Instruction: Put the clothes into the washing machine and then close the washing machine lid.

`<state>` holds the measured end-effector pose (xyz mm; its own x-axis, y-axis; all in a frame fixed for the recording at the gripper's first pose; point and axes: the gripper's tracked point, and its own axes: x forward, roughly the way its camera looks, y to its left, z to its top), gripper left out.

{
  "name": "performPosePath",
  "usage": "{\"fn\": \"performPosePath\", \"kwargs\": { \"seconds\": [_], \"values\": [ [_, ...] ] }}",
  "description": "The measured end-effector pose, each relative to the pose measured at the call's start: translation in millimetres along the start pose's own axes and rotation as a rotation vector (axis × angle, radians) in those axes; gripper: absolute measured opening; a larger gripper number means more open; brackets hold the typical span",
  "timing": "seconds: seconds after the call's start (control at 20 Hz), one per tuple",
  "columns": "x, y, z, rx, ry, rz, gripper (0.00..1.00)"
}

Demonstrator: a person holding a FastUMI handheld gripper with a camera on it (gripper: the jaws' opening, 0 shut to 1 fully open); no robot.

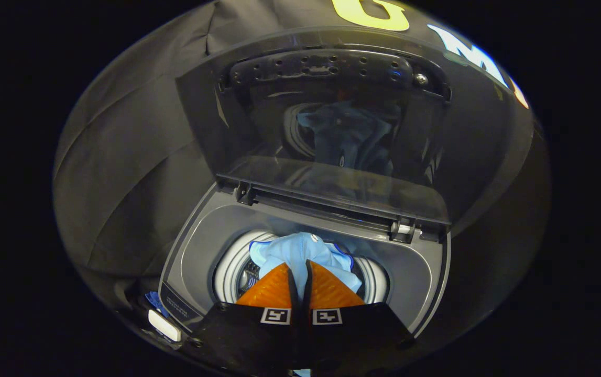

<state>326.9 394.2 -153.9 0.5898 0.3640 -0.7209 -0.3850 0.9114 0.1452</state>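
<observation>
Gripper fingers press together, pinching a light blue cloth garment that hangs over the round drum opening of the grey top-loading washing machine. Beyond it, the dark see-through lid stands raised, reflecting the garment

Behind everything I see the booth's black cloth wall, creased in long folds; lighting seems dim, perhaps overhead.

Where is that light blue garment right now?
The light blue garment hangs pinched in the shut tongs, over the washing machine's round drum, below the raised lid.
</observation>
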Motion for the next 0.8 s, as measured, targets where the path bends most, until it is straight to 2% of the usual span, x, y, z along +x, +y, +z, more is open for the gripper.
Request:
{"fn": "performPosePath", "kwargs": {
  "seconds": [0.2, 0.35, 0.5, 0.8],
  "values": [
    [4, -2, -4, -0.002, 0.014, -0.003, 0.01],
    [0, 6, -16, 0.02, 0.109, 0.035, 0.49],
    [5, 3, -4, 0.05, 0.055, 0.011, 0.97],
    [-13, 6, 24, 0.041, -0.006, 0.021, 0.97]
  ]
}}
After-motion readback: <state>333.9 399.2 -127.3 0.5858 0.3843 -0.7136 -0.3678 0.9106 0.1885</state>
